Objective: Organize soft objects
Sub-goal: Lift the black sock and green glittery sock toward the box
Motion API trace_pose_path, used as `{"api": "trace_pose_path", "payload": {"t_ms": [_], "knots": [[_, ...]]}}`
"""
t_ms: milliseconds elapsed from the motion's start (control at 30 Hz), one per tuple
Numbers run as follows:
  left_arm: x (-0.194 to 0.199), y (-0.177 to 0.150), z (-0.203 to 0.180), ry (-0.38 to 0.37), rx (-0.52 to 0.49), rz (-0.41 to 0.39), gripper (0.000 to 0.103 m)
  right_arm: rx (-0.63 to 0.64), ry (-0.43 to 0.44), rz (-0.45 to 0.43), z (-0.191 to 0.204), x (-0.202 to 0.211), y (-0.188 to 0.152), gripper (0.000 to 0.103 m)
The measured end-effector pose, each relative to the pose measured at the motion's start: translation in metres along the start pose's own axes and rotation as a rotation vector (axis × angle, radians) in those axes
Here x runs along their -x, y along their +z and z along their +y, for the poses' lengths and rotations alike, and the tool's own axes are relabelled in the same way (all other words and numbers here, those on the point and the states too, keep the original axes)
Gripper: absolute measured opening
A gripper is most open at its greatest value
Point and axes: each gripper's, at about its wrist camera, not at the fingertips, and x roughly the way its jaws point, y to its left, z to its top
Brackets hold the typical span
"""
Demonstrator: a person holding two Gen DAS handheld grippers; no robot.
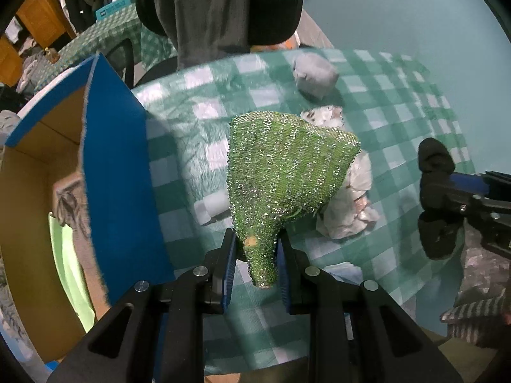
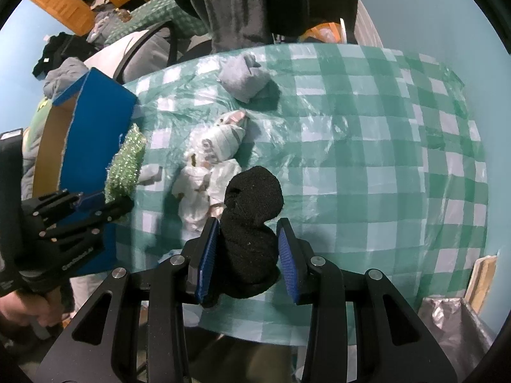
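The blue box (image 1: 124,172) at the left already holds some soft items. Beside it the left gripper (image 1: 257,255) has its jaws clamped on a green sequined cloth (image 1: 287,172); the right gripper (image 2: 247,252) grips a black sock (image 2: 252,217). A grey bundle (image 2: 244,81) and white patterned cloths (image 2: 210,166) remain on the desk (image 2: 383,159), so I judge the sorting about midway.
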Motion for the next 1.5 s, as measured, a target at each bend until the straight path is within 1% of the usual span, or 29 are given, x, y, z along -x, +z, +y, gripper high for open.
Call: {"api": "trace_pose_path", "payload": {"t_ms": [167, 500, 867, 1167, 1500], "knots": [[0.011, -0.002, 0.002, -0.012, 0.008, -0.034, 0.024, 0.023, 0.002, -0.021, 0.012, 0.011, 0.003, 0.036], [0.048, -0.004, 0.012, -0.031, 0.037, -0.092, 0.024, 0.055, 0.022, -0.054, 0.035, 0.03, 0.008, 0.036], [0.07, -0.01, 0.031, -0.049, 0.099, -0.126, 0.024, 0.088, 0.046, -0.073, 0.056, 0.041, 0.012, 0.036], [0.082, -0.015, 0.05, -0.047, 0.143, -0.144, 0.024, 0.124, 0.069, -0.087, 0.078, 0.045, 0.019, 0.036], [0.095, -0.022, 0.075, -0.02, 0.202, -0.168, 0.024, 0.183, 0.097, -0.087, 0.109, 0.042, 0.026, 0.036]]}}
